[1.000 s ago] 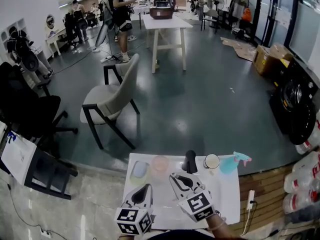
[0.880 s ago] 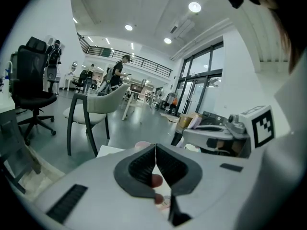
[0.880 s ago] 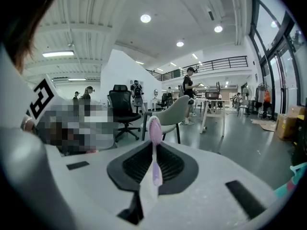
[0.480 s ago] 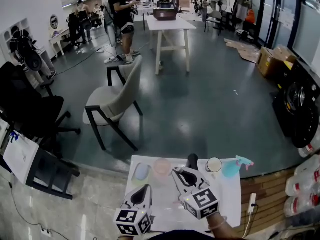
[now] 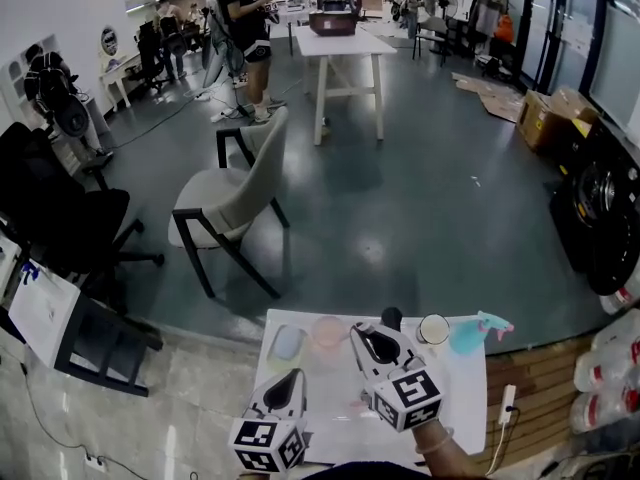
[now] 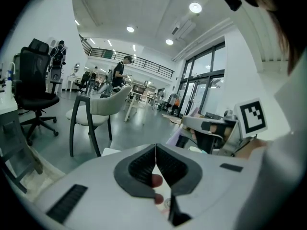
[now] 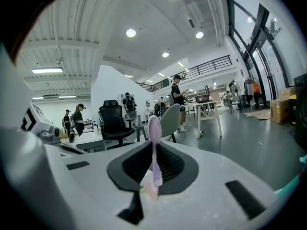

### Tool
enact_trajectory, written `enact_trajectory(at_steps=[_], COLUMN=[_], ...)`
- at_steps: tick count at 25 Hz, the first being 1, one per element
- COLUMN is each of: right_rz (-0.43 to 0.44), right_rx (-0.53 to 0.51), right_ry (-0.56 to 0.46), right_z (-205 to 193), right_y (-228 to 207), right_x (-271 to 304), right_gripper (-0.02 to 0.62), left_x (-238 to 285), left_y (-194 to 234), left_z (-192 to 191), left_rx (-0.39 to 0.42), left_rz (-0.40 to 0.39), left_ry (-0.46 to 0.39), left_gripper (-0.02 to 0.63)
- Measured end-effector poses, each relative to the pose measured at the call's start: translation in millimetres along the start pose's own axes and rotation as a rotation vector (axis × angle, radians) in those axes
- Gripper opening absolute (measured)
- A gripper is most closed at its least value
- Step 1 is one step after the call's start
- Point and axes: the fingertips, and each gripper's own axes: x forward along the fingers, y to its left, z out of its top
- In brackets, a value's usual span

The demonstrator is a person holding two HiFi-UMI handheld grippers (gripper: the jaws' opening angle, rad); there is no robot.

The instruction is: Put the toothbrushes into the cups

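Rightward and slightly toward the far edge of the worktop (image 5: 455, 398), my right gripper (image 5: 372, 340) is shifting compared with a second ago, while my left gripper (image 5: 290, 381) is keeping to the same spot near the front edge. I am holding the right jaws clamped on a purple toothbrush (image 7: 154, 145), which is running along them with its rounded head sticking out past the tips; gripping it low like this is leaving the free end clear to go into a cup. I am hovering it above the worktop, just behind the row of cups: a pink cup (image 5: 327, 330) and a pale blue-green cup (image 5: 285, 343) are sitting to its left and a white cup (image 5: 433, 328) to its right, with a dark object (image 5: 391, 318) between and a teal spray bottle (image 5: 468, 335) at the end. My left jaws are pressed together with nothing gripped; something pink is showing through the gap below them, and I cannot tell what it is. I am judging that I am parking the left out of the way while the right is carrying, and that the next move is calling for lining the brush up over a cup mouth before opening
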Motion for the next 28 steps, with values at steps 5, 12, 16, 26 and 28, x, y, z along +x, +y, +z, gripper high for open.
enact_trajectory(at_steps=[5, 12, 16, 26, 28], right_rz=[0.001, -0.024, -0.034, -0.038, -0.037], right_rx=[-0.02, -0.015, -0.008, -0.019, -0.025], right_ry=[-0.001, 0.022, 0.037, 0.093, 0.106], right_z=[-3.6, -16.6, -25.3, -52.9, -58.5], right_y=[6.6, 2.7, 0.4, 4.4, 4.6], right_x=[9.9, 23.3, 31.3, 47.4, 50.5], right_gripper=[0.028, 0.028, 0.028, 0.028, 0.028], left_x=[-3.8, -10.9, -12.9, -13.1, -11.6], left_y=[6.0, 15.4, 22.7, 42.4, 42.1], left_z=[-4.5, -10.1, -12.2, -21.1, -22.2], left_rx=[-0.01, -0.031, -0.044, -0.053, -0.057], left_rz=[0.012, 0.038, 0.052, 0.082, 0.074], left_ry=[0.006, 0.015, 0.018, 0.022, 0.025], left_gripper=[0.005, 0.005, 0.005, 0.005, 0.005])
